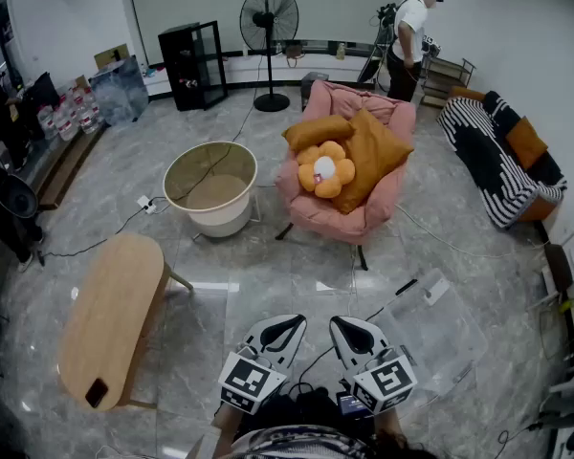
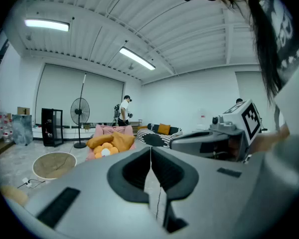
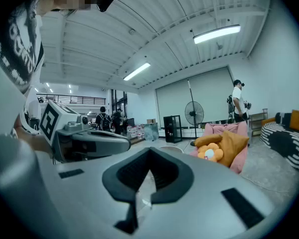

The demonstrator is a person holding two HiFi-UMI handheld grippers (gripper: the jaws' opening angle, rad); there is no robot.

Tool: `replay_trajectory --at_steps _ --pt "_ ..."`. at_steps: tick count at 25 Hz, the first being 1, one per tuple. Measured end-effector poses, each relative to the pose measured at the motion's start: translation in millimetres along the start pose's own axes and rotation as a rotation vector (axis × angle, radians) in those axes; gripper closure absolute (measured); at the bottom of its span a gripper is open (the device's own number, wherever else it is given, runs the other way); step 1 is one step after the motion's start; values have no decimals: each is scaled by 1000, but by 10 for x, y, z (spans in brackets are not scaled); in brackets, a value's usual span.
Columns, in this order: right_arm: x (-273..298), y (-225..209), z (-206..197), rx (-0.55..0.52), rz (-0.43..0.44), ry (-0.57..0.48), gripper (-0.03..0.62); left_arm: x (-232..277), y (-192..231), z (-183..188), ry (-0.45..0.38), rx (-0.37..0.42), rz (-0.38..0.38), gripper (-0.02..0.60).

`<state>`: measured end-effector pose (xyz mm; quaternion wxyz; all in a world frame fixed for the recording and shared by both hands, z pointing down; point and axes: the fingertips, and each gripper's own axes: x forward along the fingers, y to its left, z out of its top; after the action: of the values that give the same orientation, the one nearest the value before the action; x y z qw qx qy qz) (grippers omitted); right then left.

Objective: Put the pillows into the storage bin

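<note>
Pink armchair (image 1: 311,213), upper centre, holds all three pillows: big orange pillow (image 1: 371,153), long orange pillow (image 1: 318,132), flower pillow (image 1: 325,170). Round bin (image 1: 220,220) sits left of it, apart; probably our storage bin. We expect the pillows to be light, soft and squashy, so pinch a corner or seam. Left gripper (image 1: 285,328) and right gripper (image 1: 352,331), bottom centre, are both closed and empty, well apart from the chair.

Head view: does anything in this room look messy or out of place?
Nothing spilled or broken. Loose cables trail across the floor past the round bin, a tripping risk, and a small dark object lies close to the edge of the wooden table. Three pillows sit piled on the pink armchair.
</note>
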<state>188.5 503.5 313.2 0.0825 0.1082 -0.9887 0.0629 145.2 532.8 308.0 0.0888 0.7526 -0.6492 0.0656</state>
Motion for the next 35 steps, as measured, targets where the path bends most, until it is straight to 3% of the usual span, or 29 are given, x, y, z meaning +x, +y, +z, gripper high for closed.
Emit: replay_trajectory --at_steps 10,20,28,35 --pt "-323 -397 -142 26 -2 2 597 319 -395 1 5 18 29 569" --pt "-179 -443 -279 58 80 17 597 417 -324 -114 60 3 92 568" --pt "436 -667 -191 91 86 41 597 643 303 -176 90 -33 117 568" --pt "1362 -1116 4 73 46 45 597 1188 1191 24 59 -8 62 568"
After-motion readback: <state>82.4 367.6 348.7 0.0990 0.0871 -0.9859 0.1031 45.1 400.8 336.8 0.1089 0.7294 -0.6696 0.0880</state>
